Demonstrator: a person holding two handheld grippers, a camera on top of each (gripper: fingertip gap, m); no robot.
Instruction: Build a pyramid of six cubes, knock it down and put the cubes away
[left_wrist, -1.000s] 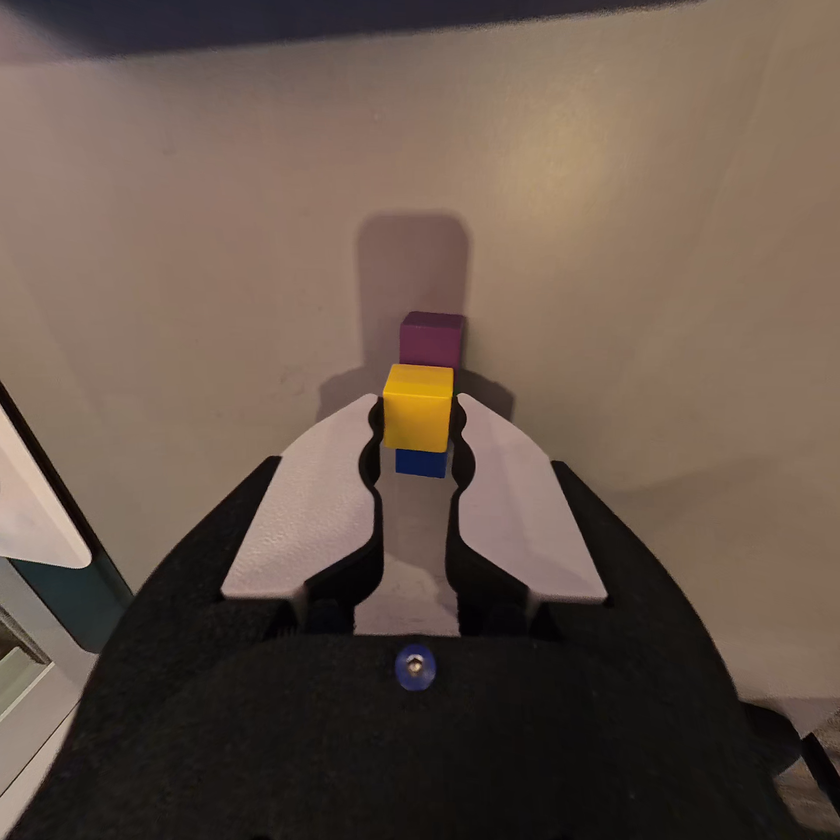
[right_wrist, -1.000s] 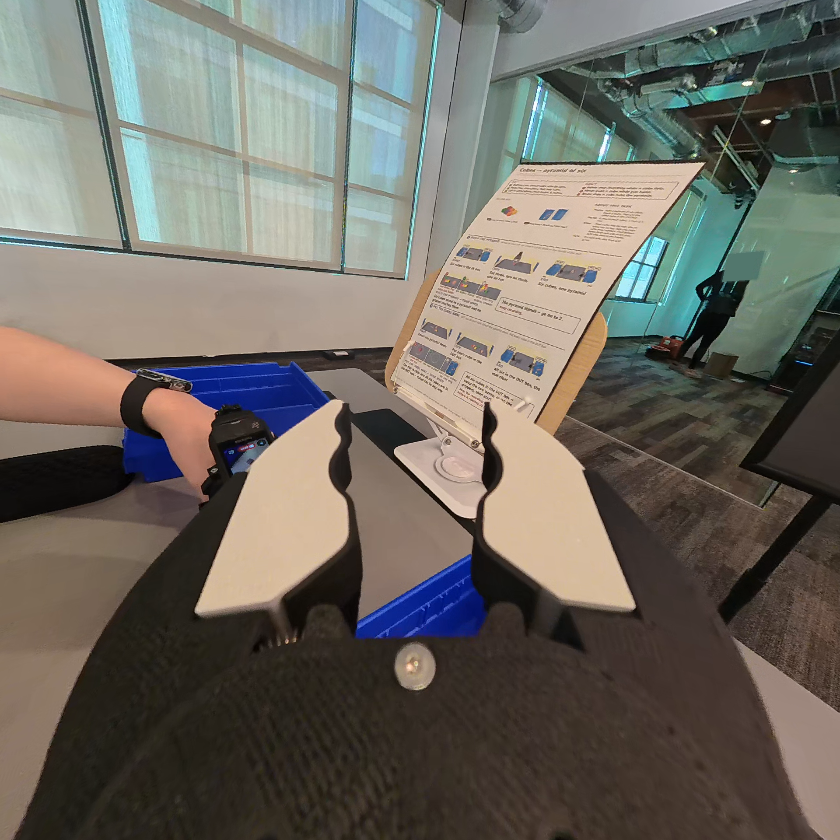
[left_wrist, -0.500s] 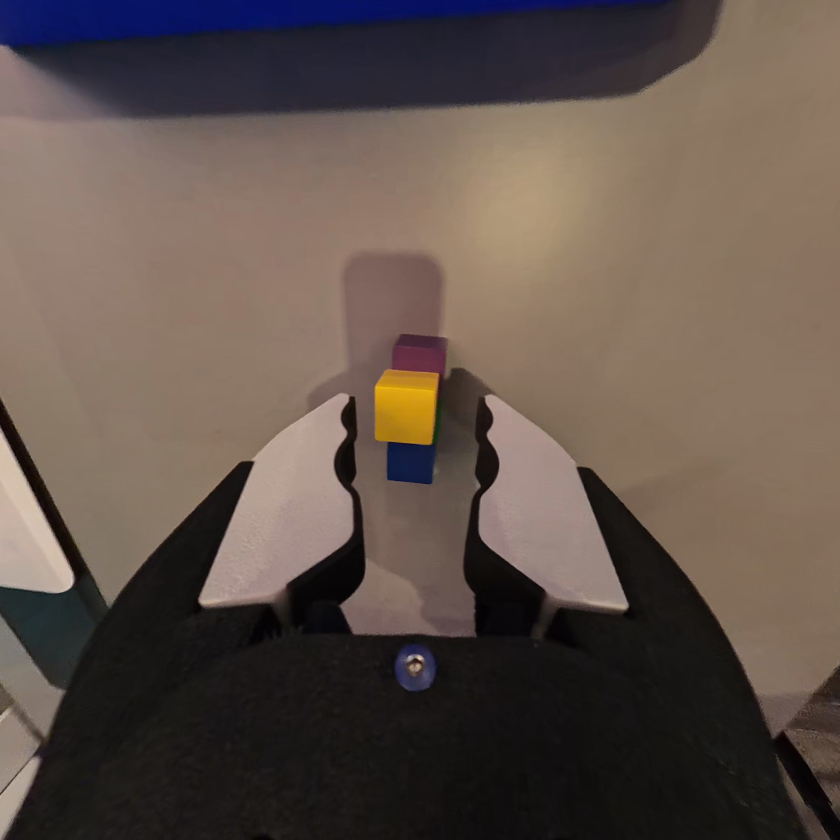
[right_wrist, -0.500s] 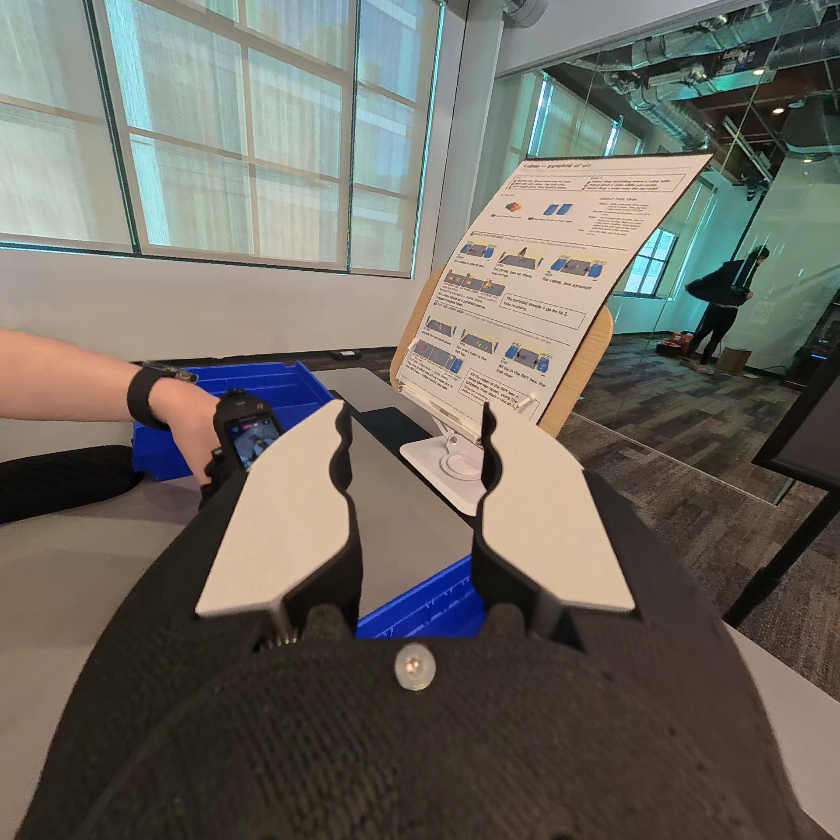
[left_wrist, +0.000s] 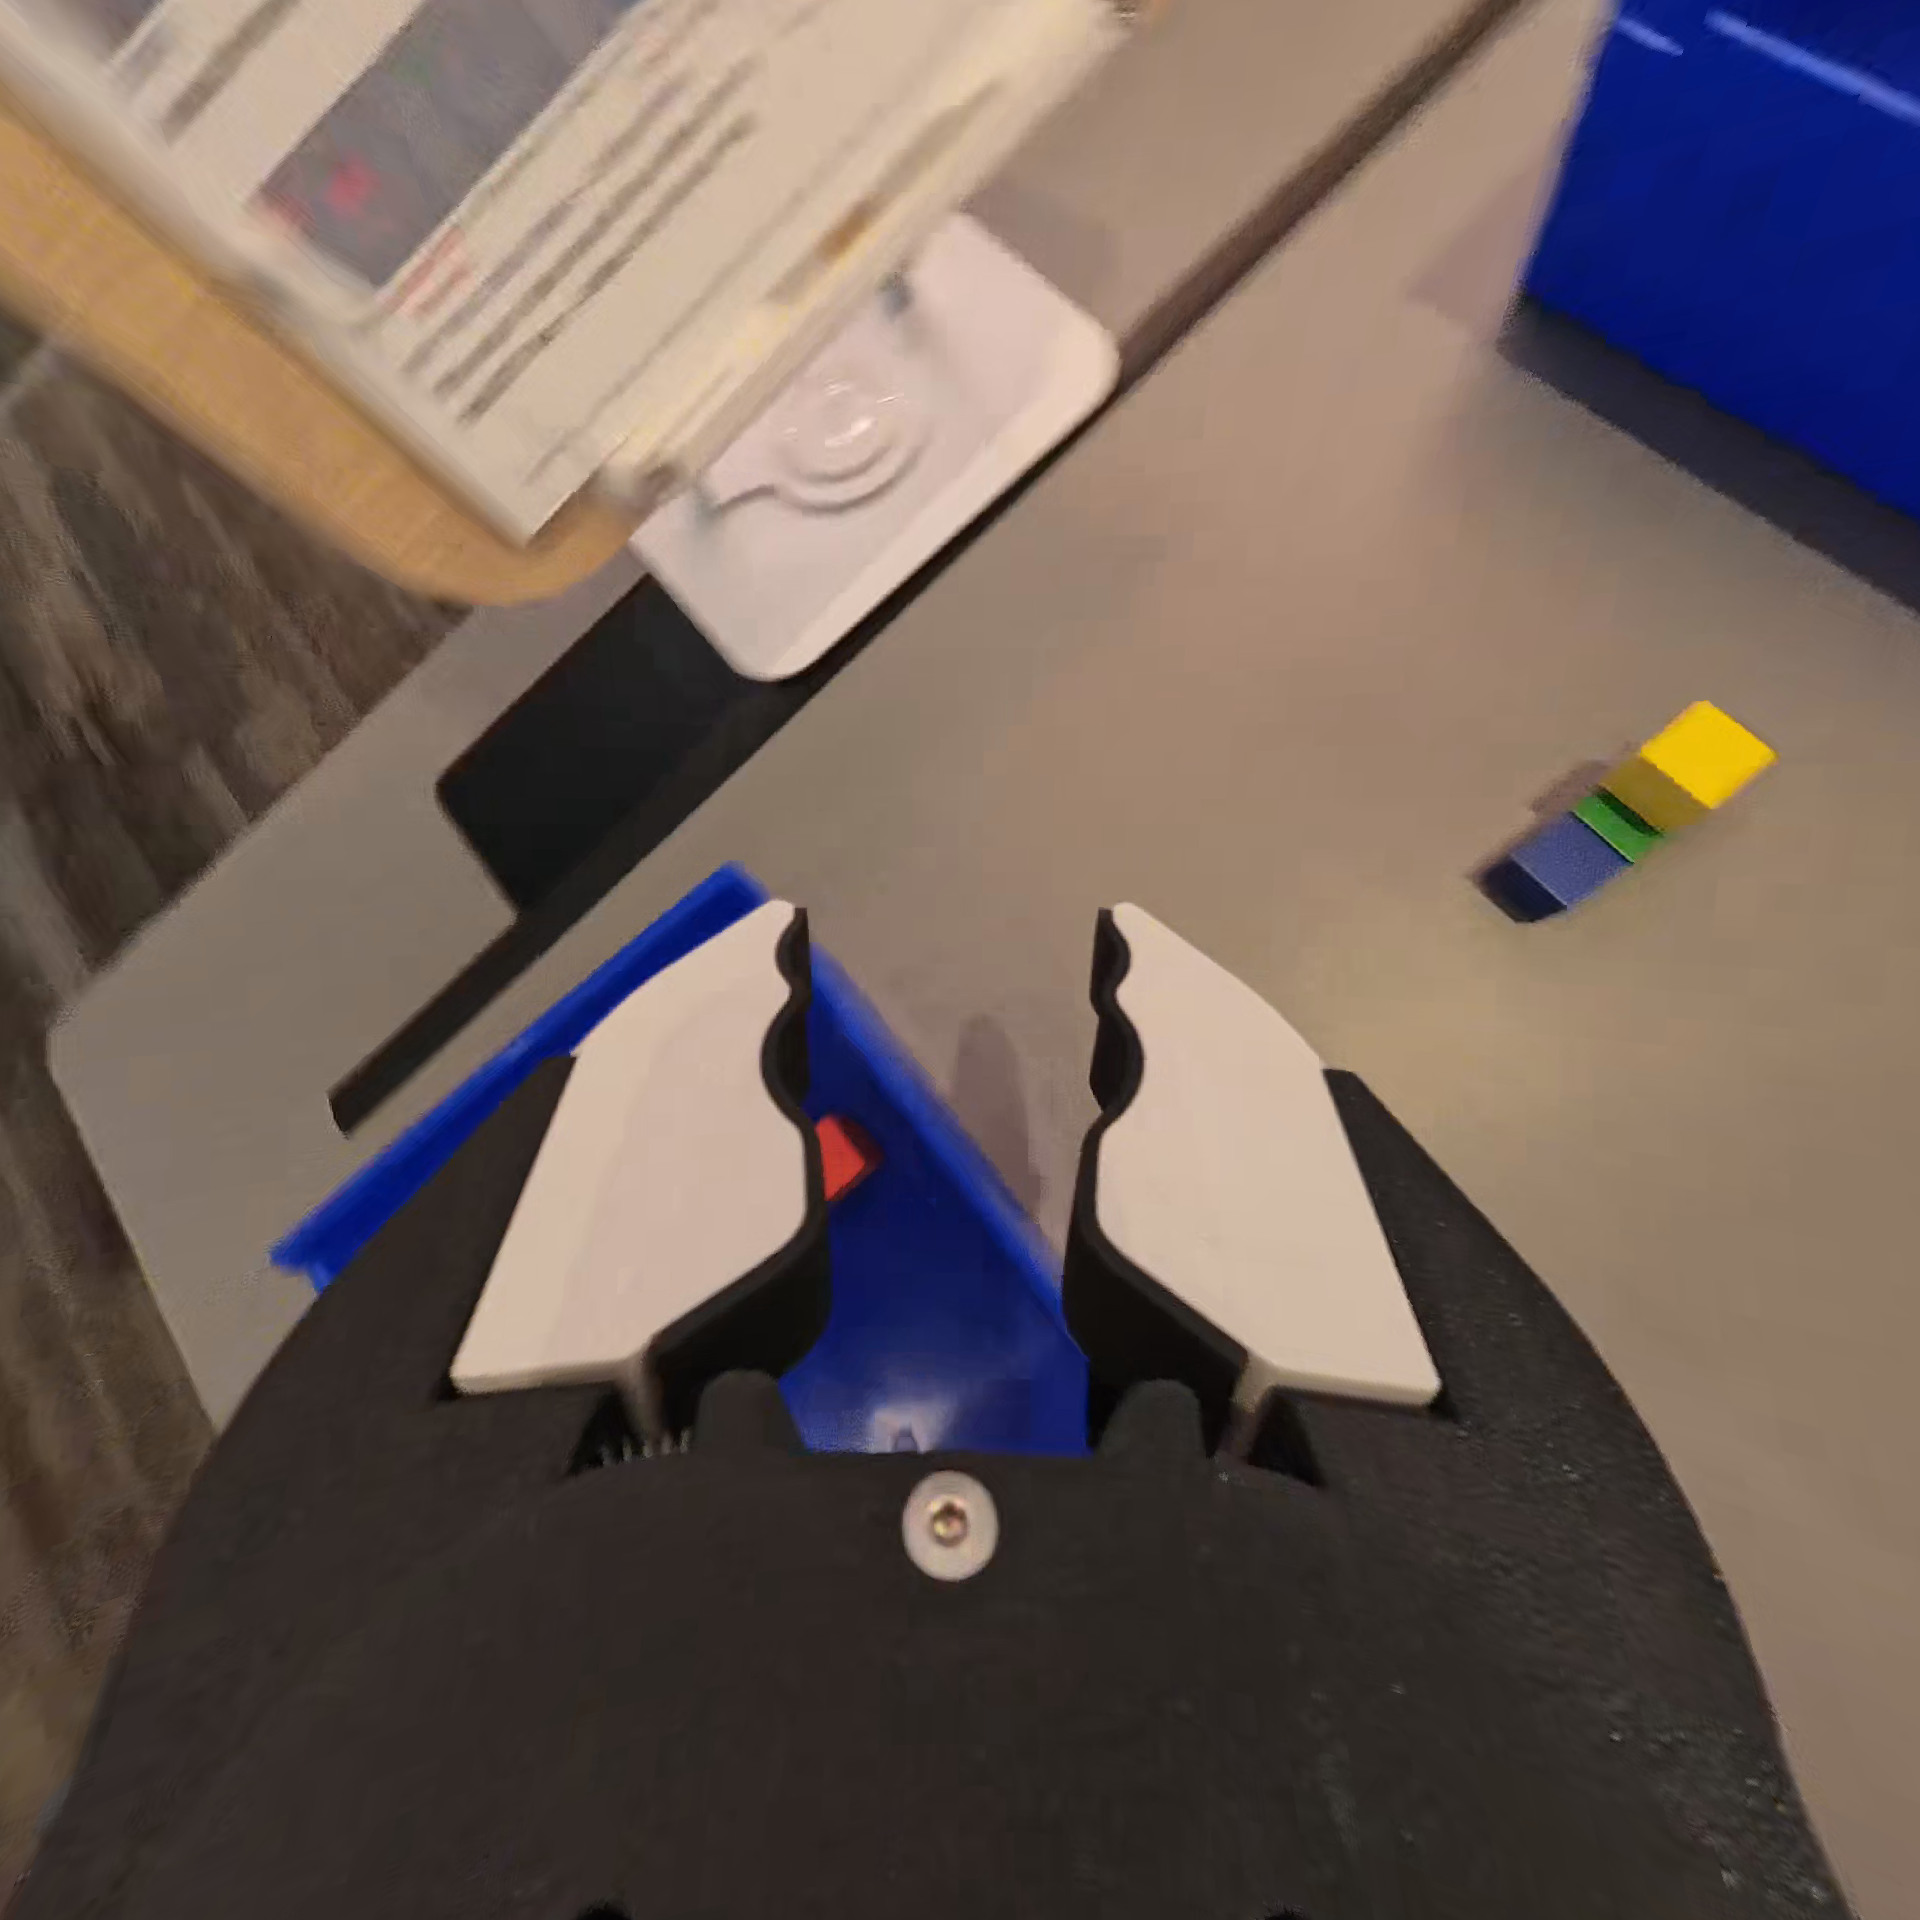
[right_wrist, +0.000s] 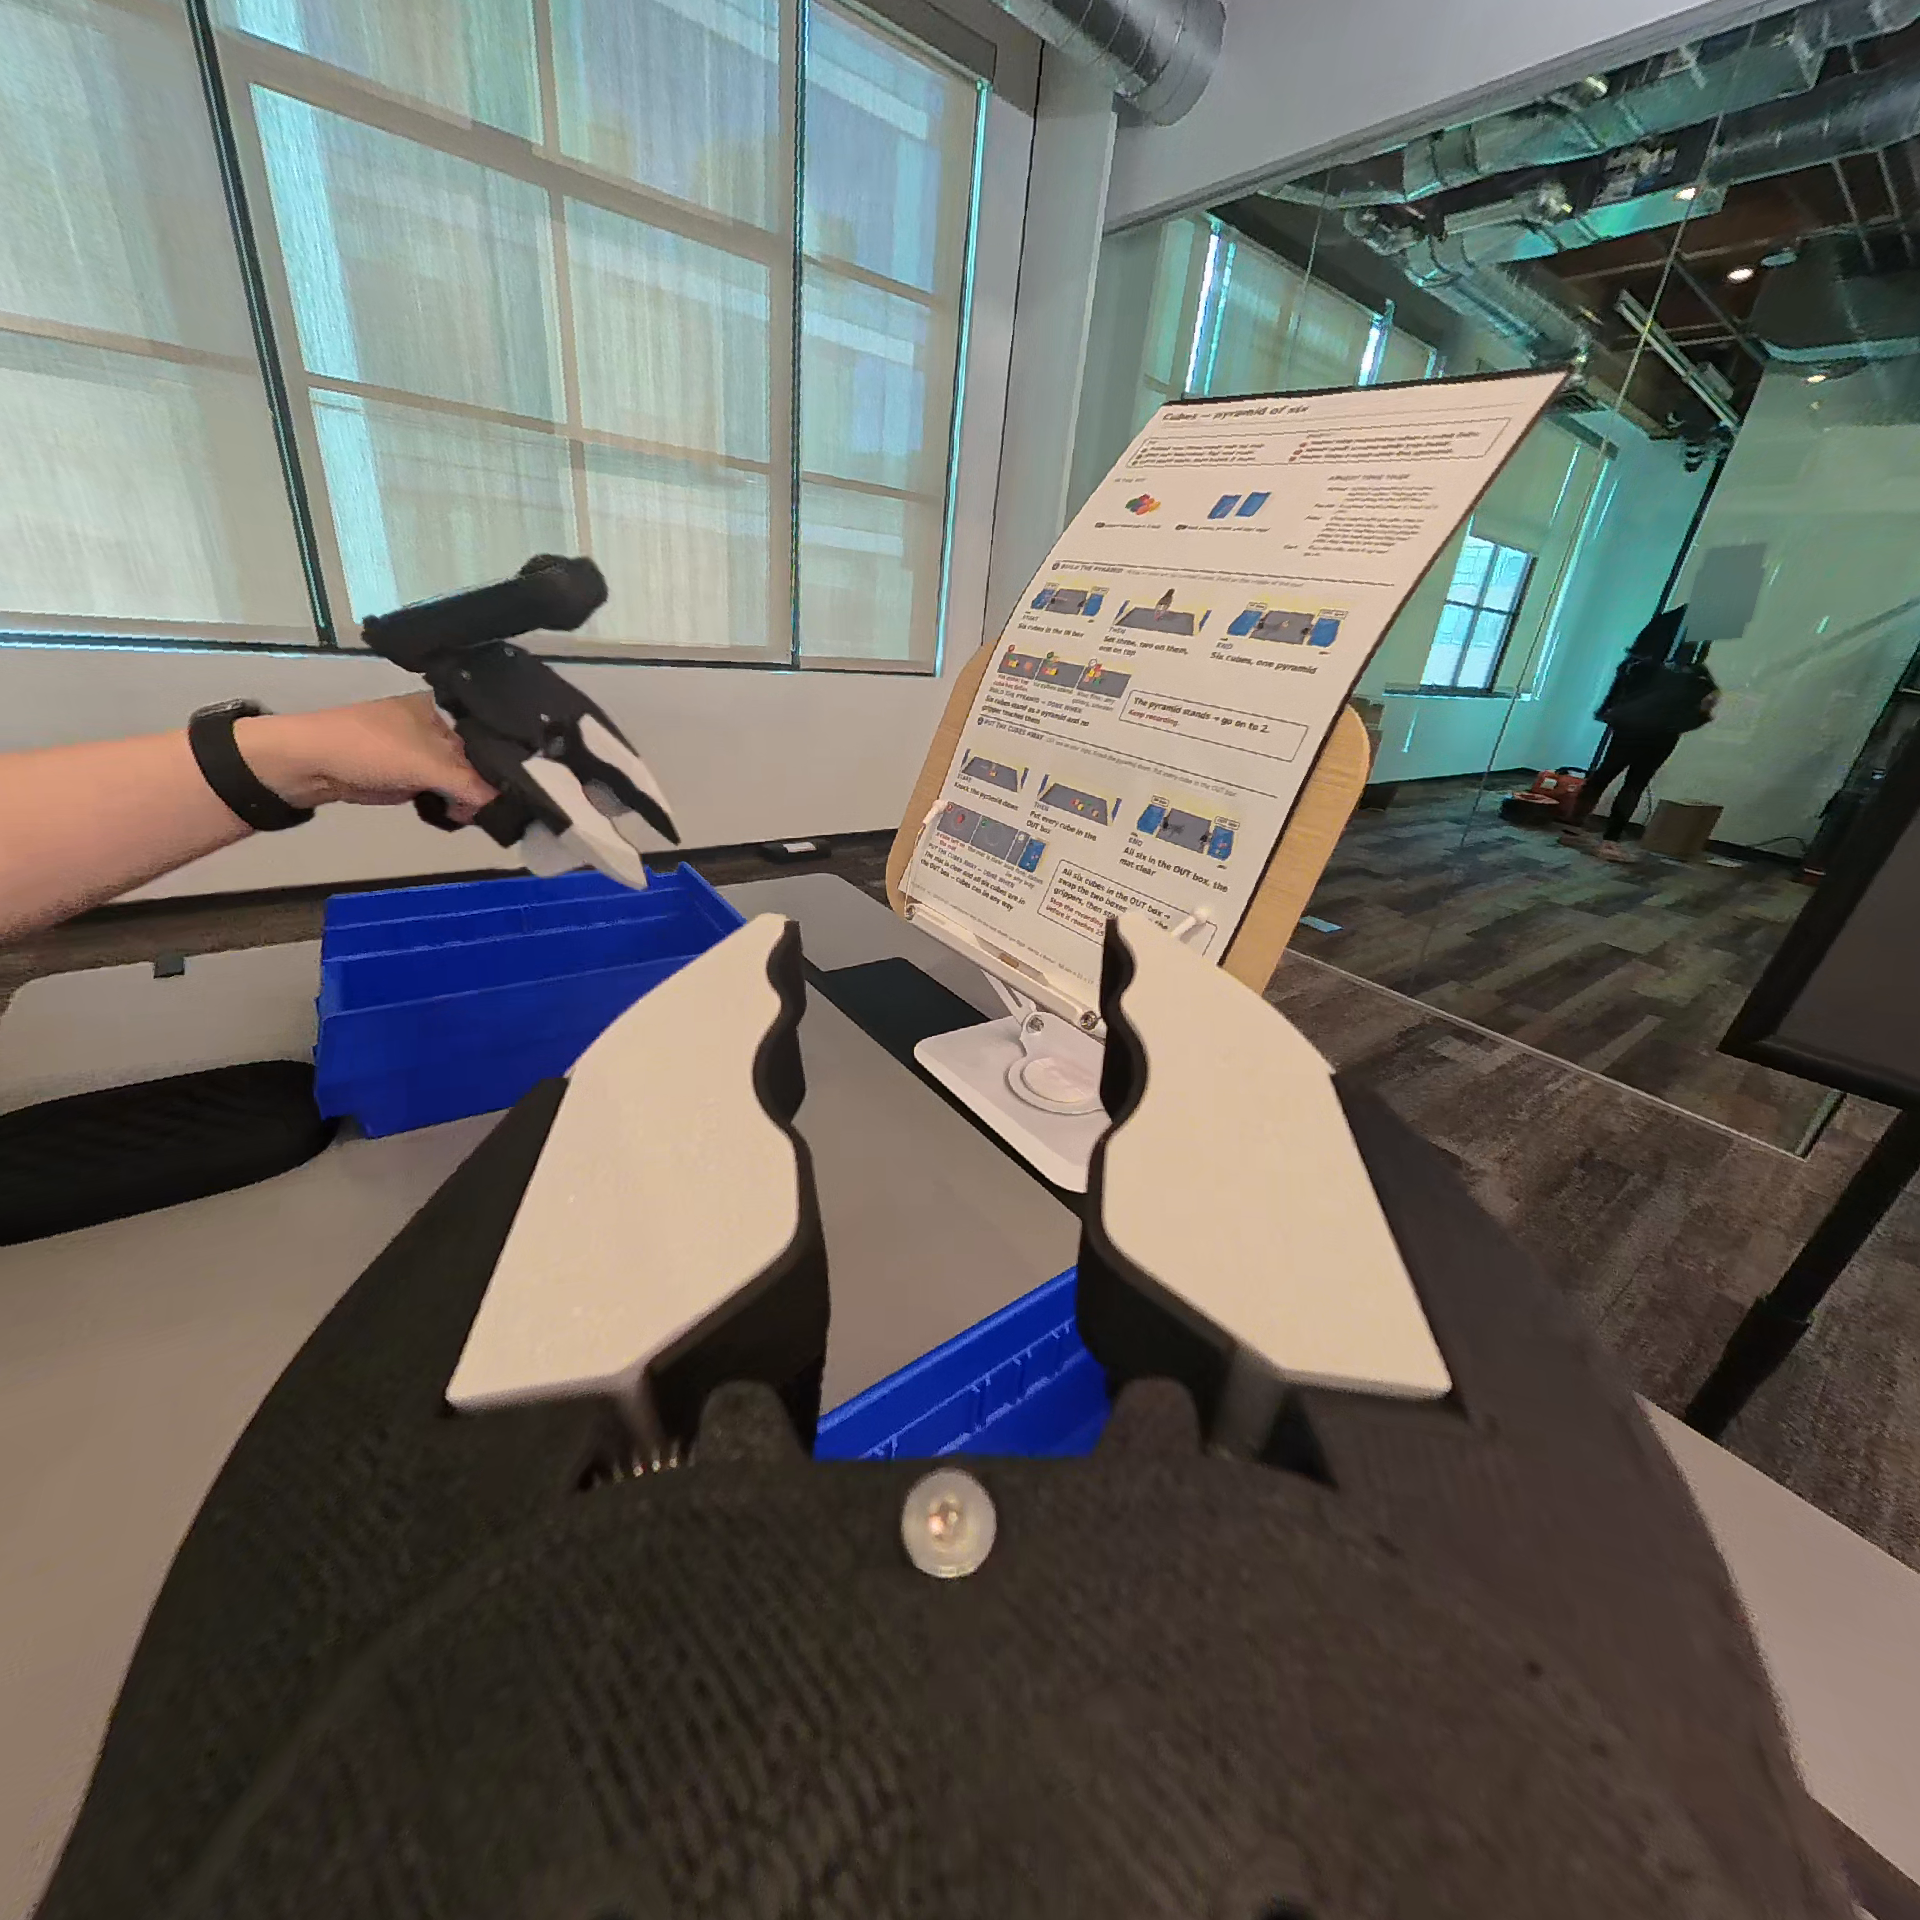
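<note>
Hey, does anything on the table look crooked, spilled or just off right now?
Nothing looks damaged or spilled. The yellow cube sits on the green cube and blue cube in a neat cluster on the grey table. A red cube lies in the near blue bin.

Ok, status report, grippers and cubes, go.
Left gripper open, empty, over near blue bin. Right gripper open, idle. Yellow cube stacked on table. Nothing blocking.

Grey table (right_wrist: 914, 1164) in an office room. Large gridded windows (right_wrist: 499, 332) admit daylight at left; exposed ducts (right_wrist: 1538, 208) run beneath the ceiling. Glass partition (right_wrist: 1558, 644) at right; dark patterned carpet floor (right_wrist: 1507, 997). A distant person (right_wrist: 1652, 727) stands behind the glass.
</note>
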